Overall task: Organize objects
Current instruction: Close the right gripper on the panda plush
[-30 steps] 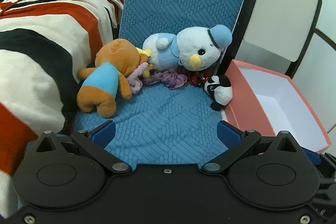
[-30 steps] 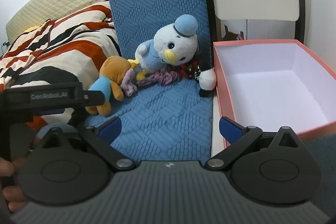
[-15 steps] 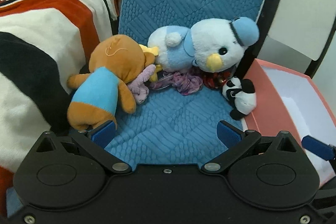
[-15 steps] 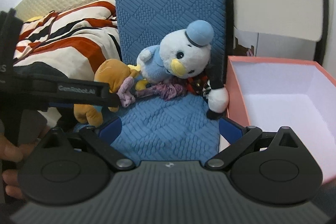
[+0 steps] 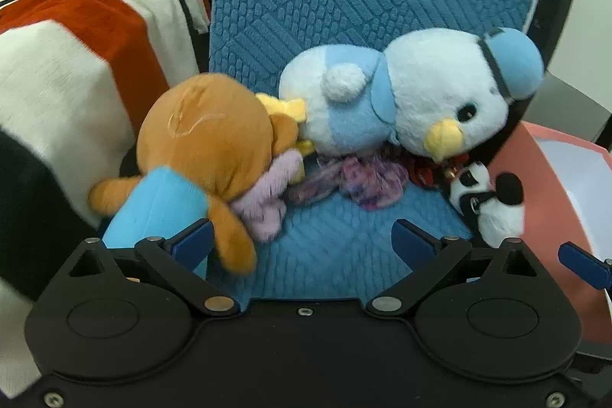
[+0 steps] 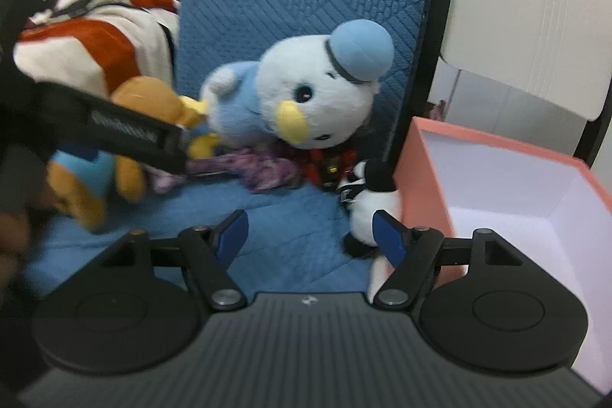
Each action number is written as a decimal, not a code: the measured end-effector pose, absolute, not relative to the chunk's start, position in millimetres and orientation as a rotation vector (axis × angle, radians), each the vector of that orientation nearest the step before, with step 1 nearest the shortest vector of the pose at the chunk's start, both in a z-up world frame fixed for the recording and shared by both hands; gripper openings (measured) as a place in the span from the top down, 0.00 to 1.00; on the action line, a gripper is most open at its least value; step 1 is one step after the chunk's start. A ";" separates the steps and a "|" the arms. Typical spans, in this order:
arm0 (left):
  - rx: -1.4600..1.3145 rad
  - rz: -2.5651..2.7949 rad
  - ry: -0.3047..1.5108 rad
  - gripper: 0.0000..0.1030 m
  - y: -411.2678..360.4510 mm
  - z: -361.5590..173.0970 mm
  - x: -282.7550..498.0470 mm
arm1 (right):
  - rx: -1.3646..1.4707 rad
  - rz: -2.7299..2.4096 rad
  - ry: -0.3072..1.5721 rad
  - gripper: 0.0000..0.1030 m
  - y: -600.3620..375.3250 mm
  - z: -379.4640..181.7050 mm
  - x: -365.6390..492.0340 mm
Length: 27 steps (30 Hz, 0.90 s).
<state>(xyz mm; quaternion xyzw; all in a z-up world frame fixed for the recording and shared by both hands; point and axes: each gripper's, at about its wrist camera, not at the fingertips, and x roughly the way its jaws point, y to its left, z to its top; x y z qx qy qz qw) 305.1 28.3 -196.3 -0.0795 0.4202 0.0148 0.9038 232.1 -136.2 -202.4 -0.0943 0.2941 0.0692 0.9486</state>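
Our left hand-held gripper (image 5: 300,241) and right hand-held gripper (image 6: 310,230) are both wide open and hold nothing. The toys lie on the blue seat (image 5: 344,255) beside the pink box (image 6: 420,171); they look soft and light, so we think we should pinch the panda (image 6: 367,205) round its tummy. The red thing (image 6: 329,165) under the bird (image 6: 306,102) is mostly hidden, and the bear (image 5: 199,148) is blurry.
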 end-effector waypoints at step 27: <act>-0.074 0.079 0.900 0.50 33.4 -221.0 364.3 | -0.397 0.021 0.656 0.46 -127.6 -230.2 329.0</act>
